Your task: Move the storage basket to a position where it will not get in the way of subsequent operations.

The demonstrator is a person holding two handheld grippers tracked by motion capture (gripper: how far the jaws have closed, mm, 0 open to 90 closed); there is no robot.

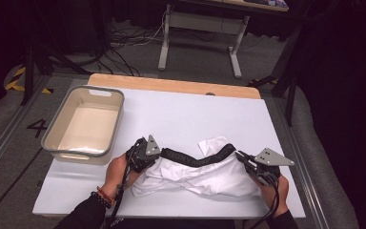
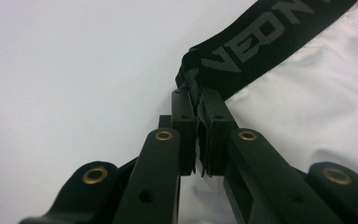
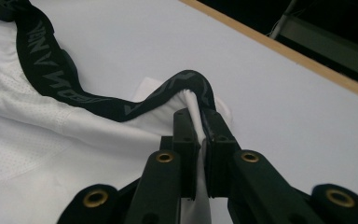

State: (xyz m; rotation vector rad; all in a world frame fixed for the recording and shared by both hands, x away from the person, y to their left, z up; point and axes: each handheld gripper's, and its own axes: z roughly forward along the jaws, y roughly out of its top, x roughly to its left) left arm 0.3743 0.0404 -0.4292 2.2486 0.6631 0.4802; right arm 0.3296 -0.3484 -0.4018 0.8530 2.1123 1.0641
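A: A white garment [image 1: 205,174] with a black waistband [image 1: 198,158] is seen spread on the counter [image 1: 181,114], near its front edge. Which way is it laid from each hand-held gripper?

B: The waistband is stretched across the counter from left to right, and its long axis is run between the two tools. The left hand-held gripper [image 1: 158,152] is placed at the band's left end, the right hand-held gripper [image 1: 240,156] at its right end. Neither hand is set nearer than the other; each end is met by its own tool.

A: And how are the jaws held?

B: In the left gripper view, the jaws of the left hand-held gripper [image 2: 198,105] are clamped together on the folded end of the waistband [image 2: 261,42]. In the right gripper view, the right hand-held gripper [image 3: 199,116] is pinched on white cloth just under the band [image 3: 121,109], where the band is humped up. The band sags slightly in the middle, so it is judged not yet pulled taut.

A: What is counted on the counter?

B: One garment, one waistband, two hand-held grippers, and one grey bin [image 1: 59,148], which is left at the far left, well apart from the cloth. The bin appears to hold nothing. Any coming lift or fold is judged to turn on that left-to-right line held between the two clamped ends.
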